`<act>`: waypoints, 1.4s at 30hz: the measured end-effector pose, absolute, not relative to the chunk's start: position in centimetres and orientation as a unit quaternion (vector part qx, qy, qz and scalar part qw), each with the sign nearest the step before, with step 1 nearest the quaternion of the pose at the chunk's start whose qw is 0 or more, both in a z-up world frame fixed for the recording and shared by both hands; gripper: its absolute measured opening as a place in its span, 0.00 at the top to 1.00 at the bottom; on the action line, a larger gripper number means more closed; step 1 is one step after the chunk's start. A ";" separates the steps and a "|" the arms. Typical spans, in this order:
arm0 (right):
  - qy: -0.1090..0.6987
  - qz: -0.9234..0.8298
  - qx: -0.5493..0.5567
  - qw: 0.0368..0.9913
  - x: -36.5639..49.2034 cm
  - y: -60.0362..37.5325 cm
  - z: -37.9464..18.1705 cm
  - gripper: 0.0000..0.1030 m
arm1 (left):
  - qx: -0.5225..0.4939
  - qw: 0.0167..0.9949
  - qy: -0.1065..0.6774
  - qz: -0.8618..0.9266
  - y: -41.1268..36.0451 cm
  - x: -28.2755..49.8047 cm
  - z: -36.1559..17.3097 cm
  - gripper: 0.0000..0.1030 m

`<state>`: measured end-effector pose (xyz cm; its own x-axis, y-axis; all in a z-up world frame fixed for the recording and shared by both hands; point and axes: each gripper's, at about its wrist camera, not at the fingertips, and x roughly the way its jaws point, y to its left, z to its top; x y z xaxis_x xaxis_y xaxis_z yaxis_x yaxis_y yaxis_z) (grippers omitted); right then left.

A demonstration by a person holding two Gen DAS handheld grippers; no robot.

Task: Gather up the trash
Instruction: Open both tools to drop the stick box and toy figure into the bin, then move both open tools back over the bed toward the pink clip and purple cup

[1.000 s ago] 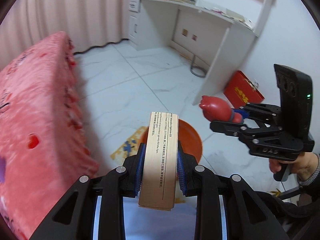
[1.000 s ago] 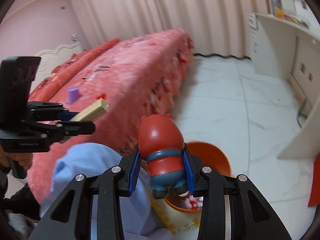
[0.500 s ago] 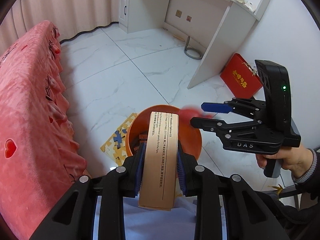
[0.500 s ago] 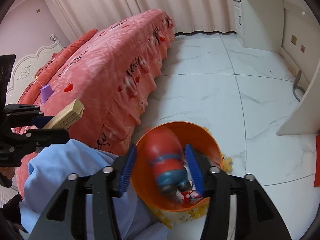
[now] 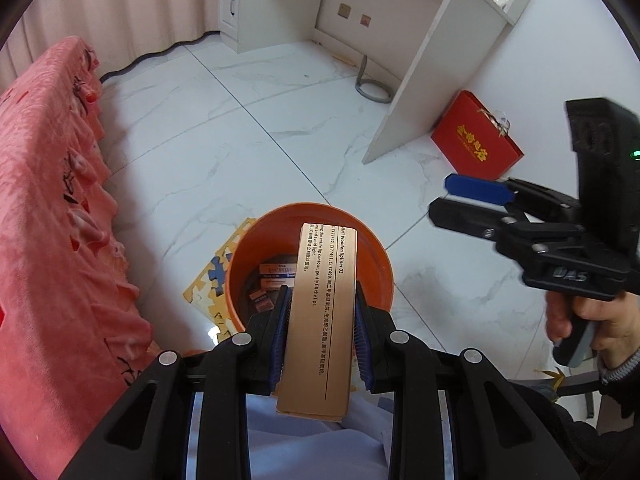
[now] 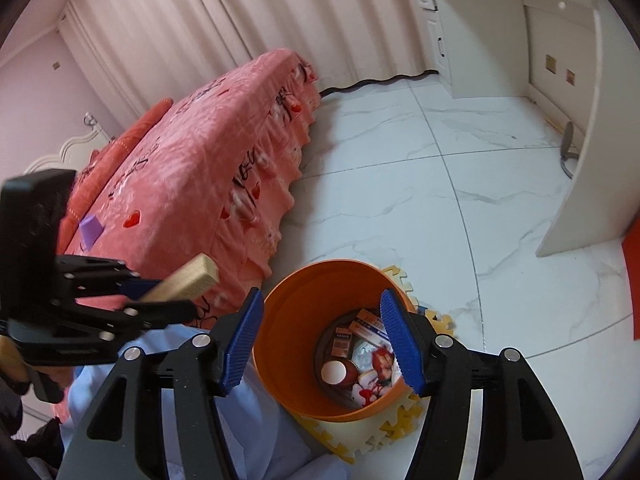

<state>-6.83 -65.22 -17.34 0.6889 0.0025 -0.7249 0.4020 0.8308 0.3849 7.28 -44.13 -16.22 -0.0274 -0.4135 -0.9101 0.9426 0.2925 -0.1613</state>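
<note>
An orange bin (image 5: pixel 372 258) stands on the white floor beside the bed; it also shows in the right wrist view (image 6: pixel 292 308). My left gripper (image 5: pixel 320 320) is shut on a long gold lipliner box (image 5: pixel 320 312) and holds it over the bin's near rim; the box also shows in the right wrist view (image 6: pixel 188 280). My right gripper (image 6: pixel 322 338) is open and empty above the bin, and it shows in the left wrist view (image 5: pixel 472 196). Inside the bin lie small boxes (image 6: pixel 366 326), a red figure (image 6: pixel 342 372) with its pale base up, and wrappers.
A pink bed (image 6: pixel 192 168) runs along the left with a purple item (image 6: pixel 90 230) on it. A yellow foam puzzle mat (image 6: pixel 400 424) lies under the bin. A white desk (image 5: pixel 432 64) and a red gift bag (image 5: pixel 476 140) stand to the right.
My right gripper opened and dropped the red figure into the bin. Both grippers tilted down over the bin. The left gripper kept its hold on the gold box.
</note>
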 end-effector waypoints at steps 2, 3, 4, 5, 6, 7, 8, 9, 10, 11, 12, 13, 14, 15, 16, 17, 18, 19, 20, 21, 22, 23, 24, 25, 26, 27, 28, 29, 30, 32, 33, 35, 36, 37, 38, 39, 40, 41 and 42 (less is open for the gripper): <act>0.377 -0.115 0.269 0.879 -7.0 -65.3 -17.3 0.41 | 0.277 0.637 0.487 -0.530 -44.8 7.3 -16.9 0.70; 0.378 -0.116 0.270 0.878 -7.1 -65.3 -17.3 0.41 | 0.278 0.634 0.488 -0.532 -45.0 7.3 -17.1 0.70; 0.379 -0.116 0.271 0.877 -7.0 -65.4 -17.4 0.41 | 0.281 0.634 0.489 -0.530 -45.4 7.3 -17.4 0.70; 0.381 -0.117 0.272 0.876 -7.0 -65.3 -17.5 0.41 | 0.283 0.636 0.487 -0.528 -45.7 7.4 -17.6 0.70; 0.382 -0.115 0.273 0.876 -7.0 -65.4 -17.6 0.41 | 0.283 0.637 0.485 -0.528 -46.0 7.5 -17.8 0.70; 0.382 -0.115 0.273 0.875 -7.0 -65.4 -17.6 0.41 | 0.282 0.636 0.486 -0.528 -46.1 7.6 -17.9 0.70; 0.382 -0.116 0.273 0.875 -7.0 -65.4 -17.6 0.41 | 0.284 0.636 0.489 -0.526 -46.3 7.7 -18.0 0.69; 0.382 -0.116 0.275 0.875 -6.9 -65.4 -17.7 0.41 | 0.287 0.634 0.491 -0.524 -46.4 7.7 -18.2 0.69; 0.383 -0.116 0.276 0.874 -6.9 -65.5 -17.8 0.41 | 0.292 0.634 0.491 -0.522 -46.6 7.7 -18.4 0.67; 0.383 -0.117 0.278 0.873 -6.9 -65.5 -17.8 0.41 | 0.295 0.634 0.490 -0.520 -46.8 7.8 -18.6 0.63; 0.383 -0.117 0.279 0.873 -6.9 -65.5 -17.9 0.41 | 0.297 0.637 0.487 -0.519 -46.8 7.8 -18.7 0.53; 0.383 -0.116 0.280 0.873 -6.9 -65.5 -18.0 0.41 | 0.296 0.639 0.487 -0.518 -46.9 7.8 -18.7 0.46; 0.384 -0.115 0.279 0.872 -6.8 -65.5 -18.0 0.41 | 0.294 0.640 0.488 -0.516 -46.9 7.9 -18.8 0.45; 0.385 -0.115 0.279 0.872 -6.8 -65.4 -18.0 0.41 | 0.292 0.639 0.490 -0.516 -46.9 7.9 -18.9 0.45; 0.385 -0.114 0.280 0.872 -6.7 -65.3 -18.1 0.41 | 0.291 0.636 0.493 -0.517 -46.9 7.9 -19.0 0.45; 0.385 -0.113 0.280 0.872 -6.7 -65.3 -18.1 0.41 | 0.294 0.635 0.493 -0.517 -46.8 7.9 -19.1 0.45; 0.386 -0.111 0.280 0.872 -6.6 -65.2 -18.1 0.41 | 0.296 0.635 0.493 -0.516 -46.8 7.8 -19.1 0.45; 0.386 -0.110 0.279 0.872 -6.6 -65.1 -18.0 0.41 | 0.297 0.634 0.493 -0.516 -46.7 7.7 -19.0 0.45; 0.385 -0.108 0.279 0.873 -6.5 -64.9 -17.9 0.41 | 0.295 0.635 0.493 -0.516 -46.6 7.8 -18.9 0.45; 0.384 -0.107 0.278 0.874 -6.4 -64.8 -17.8 0.41 | 0.293 0.636 0.493 -0.516 -46.4 7.8 -18.7 0.45; 0.384 -0.103 0.277 0.875 -6.3 -64.6 -17.6 0.41 | 0.291 0.638 0.492 -0.516 -46.3 7.8 -18.6 0.44; 0.383 -0.101 0.275 0.876 -6.2 -64.5 -17.4 0.41 | 0.288 0.641 0.491 -0.515 -46.1 7.8 -18.3 0.40; 0.382 -0.100 0.274 0.877 -6.1 -64.3 -17.2 0.41 | 0.287 0.644 0.489 -0.513 -46.0 7.9 -18.1 0.32; 0.381 -0.099 0.273 0.878 -6.0 -64.2 -17.1 0.41 | 0.285 0.651 0.485 -0.510 -45.6 8.0 -17.8 0.30; 0.380 -0.094 0.272 0.879 -5.9 -64.0 -16.8 0.41 | 0.281 0.656 0.482 -0.507 -45.3 8.2 -17.4 0.30; 0.379 -0.091 0.270 0.880 -5.7 -63.8 -16.5 0.41 | 0.278 0.659 0.482 -0.506 -45.1 8.3 -17.1 0.30; 0.378 -0.089 0.268 0.882 -5.6 -63.5 -16.3 0.41 | 0.274 0.663 0.483 -0.502 -44.7 8.6 -16.8 0.27; 0.377 -0.085 0.265 0.884 -5.4 -63.2 -15.9 0.41 | 0.270 0.670 0.482 -0.495 -44.3 8.9 -16.3 0.23; 0.376 -0.080 0.264 0.885 -5.2 -62.9 -15.7 0.41 | 0.266 0.677 0.480 -0.491 -43.9 9.0 -16.0 0.17; 0.374 -0.071 0.258 0.888 -4.7 -62.2 -15.0 0.40 | 0.256 0.691 0.472 -0.484 -42.7 9.4 -15.2 0.14; 0.373 -0.065 0.255 0.890 -4.4 -61.7 -14.7 0.41 | 0.252 0.695 0.472 -0.480 -42.2 9.6 -15.0 0.14; 0.372 -0.051 0.249 0.893 -3.7 -60.6 -14.1 0.40 | 0.246 0.705 0.474 -0.467 -41.0 10.0 -14.6 0.14; 0.371 -0.046 0.247 0.894 -3.5 -60.2 -13.8 0.37 | 0.245 0.710 0.474 -0.460 -40.5 10.1 -14.4 0.11; 0.370 -0.036 0.246 0.895 -3.1 -59.7 -13.4 0.35 | 0.244 0.716 0.473 -0.451 -39.9 10.2 -14.1 0.06; 0.369 -0.028 0.244 0.896 -2.7 -59.1 -13.1 0.34 | 0.242 0.725 0.469 -0.443 -39.1 10.4 -13.8 0.06; 0.369 -0.022 0.240 0.898 -2.3 -58.6 -12.8 0.34 | 0.239 0.730 0.468 -0.437 -38.5 10.5 -13.5 0.06; 0.368 -0.010 0.231 0.901 -1.7 -57.7 -12.3 0.34 | 0.232 0.736 0.469 -0.431 -37.6 10.7 -13.1 0.06; 0.368 0.000 0.224 0.903 -1.2 -57.0 -11.9 0.34 | 0.222 0.741 0.470 -0.425 -36.7 10.9 -12.8 0.06; 0.367 0.008 0.219 0.904 -0.8 -56.3 -11.6 0.34 | 0.212 0.747 0.472 -0.417 -35.5 11.2 -12.4 0.06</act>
<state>-0.84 -56.34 -11.63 0.7302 0.1750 -0.6604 0.1468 0.9038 0.4019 11.18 -35.54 -12.39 0.2064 -0.4232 -0.8822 0.8229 0.5629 -0.0775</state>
